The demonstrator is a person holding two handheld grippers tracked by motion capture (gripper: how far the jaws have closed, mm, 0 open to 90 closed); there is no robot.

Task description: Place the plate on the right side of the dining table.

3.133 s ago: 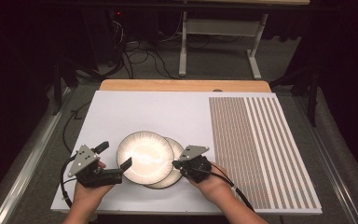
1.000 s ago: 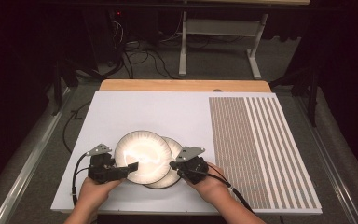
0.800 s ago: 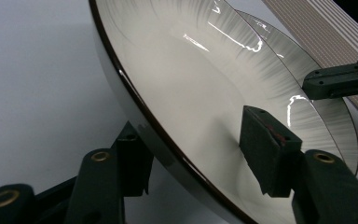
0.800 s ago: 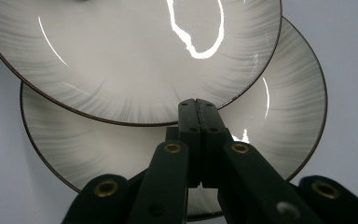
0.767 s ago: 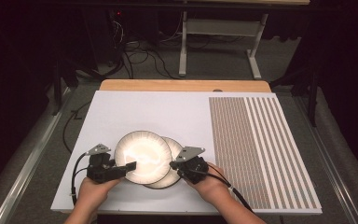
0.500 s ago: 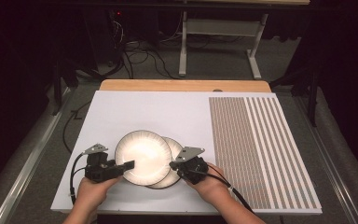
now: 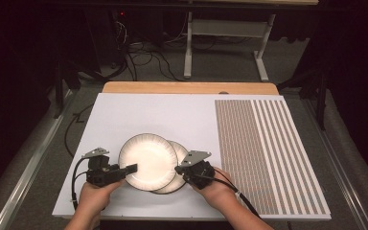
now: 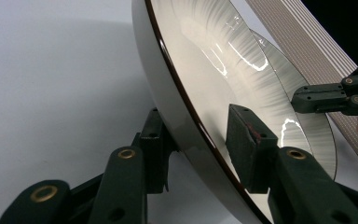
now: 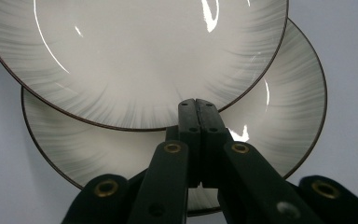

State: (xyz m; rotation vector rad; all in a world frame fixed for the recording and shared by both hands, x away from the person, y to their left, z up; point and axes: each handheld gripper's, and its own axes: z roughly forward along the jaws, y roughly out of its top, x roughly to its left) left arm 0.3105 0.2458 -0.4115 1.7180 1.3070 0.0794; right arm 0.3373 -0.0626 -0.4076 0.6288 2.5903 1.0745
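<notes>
Plates sit near the front edge of the white table (image 7: pixel 139 115), two of them overlapping: the upper plate (image 7: pixel 147 161) lies partly over the lower plate (image 7: pixel 179 158), which peeks out on its right. The left tongs (image 7: pixel 124 171) straddle the upper plate's left rim, one jaw under it and one above; the jaws have just been closing, and from the left tongs' own camera the upper pad seems to stand a little off the glaze. The right tongs (image 7: pixel 178 170) are pinched fully together, their joined tips resting over the lower plate beside the upper plate's edge. A striped mat (image 7: pixel 263 153) covers the table's right side.
</notes>
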